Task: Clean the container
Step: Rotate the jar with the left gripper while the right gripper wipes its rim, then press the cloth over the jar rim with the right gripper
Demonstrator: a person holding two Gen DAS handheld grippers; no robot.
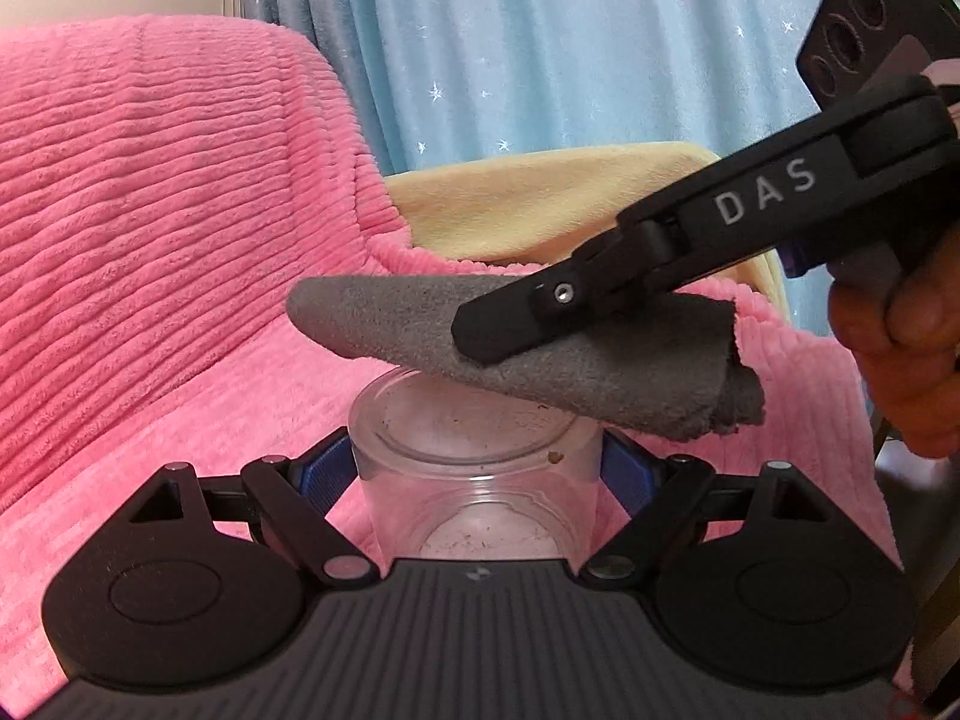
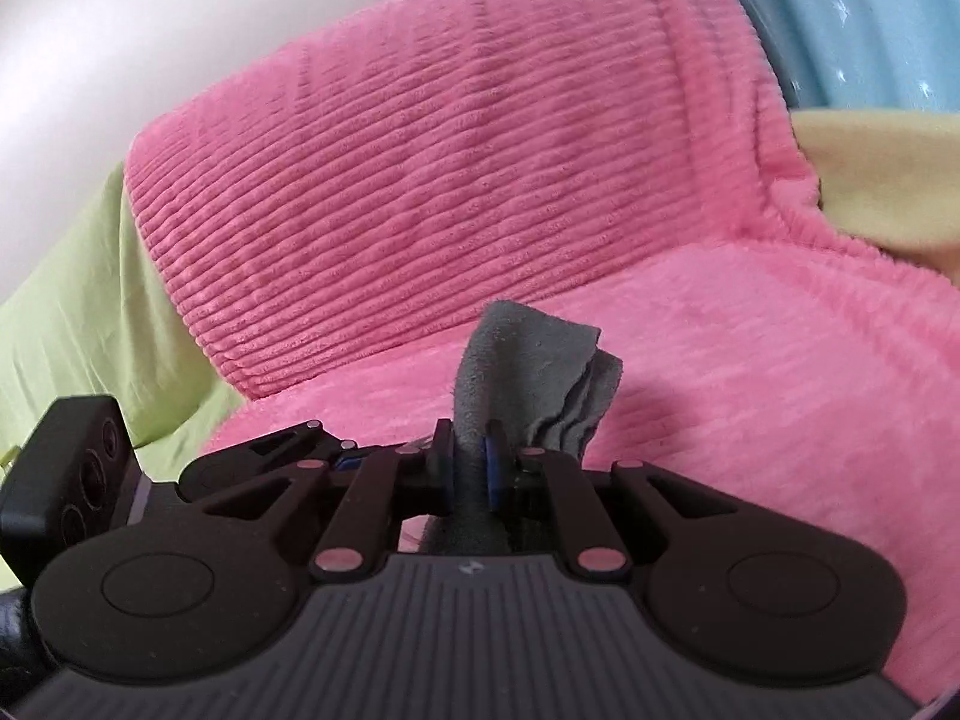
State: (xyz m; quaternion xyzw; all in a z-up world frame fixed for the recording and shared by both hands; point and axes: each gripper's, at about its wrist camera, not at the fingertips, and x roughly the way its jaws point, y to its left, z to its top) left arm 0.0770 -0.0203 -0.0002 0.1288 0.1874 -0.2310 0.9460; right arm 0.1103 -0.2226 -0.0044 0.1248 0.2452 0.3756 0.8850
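Observation:
A clear plastic container (image 1: 474, 480) stands upright between my left gripper's (image 1: 477, 468) blue pads (image 1: 327, 471), which are shut on its sides. Brown crumbs and specks lie on its bottom and rim. Just above its mouth hangs a folded grey cloth (image 1: 540, 354), pinched by my right gripper (image 1: 510, 324), whose black finger crosses in from the upper right. In the right wrist view the grey cloth (image 2: 528, 372) sticks up from between the closed fingers of the right gripper (image 2: 468, 468). Whether the cloth touches the rim I cannot tell.
A pink ribbed blanket (image 1: 150, 228) covers the seat and backrest behind the container. A pale yellow cloth (image 1: 540, 198) lies at the back right, a blue starred curtain (image 1: 540, 42) beyond it. A green sheet (image 2: 78, 312) shows at the left. A hand (image 1: 900, 354) grips the right tool.

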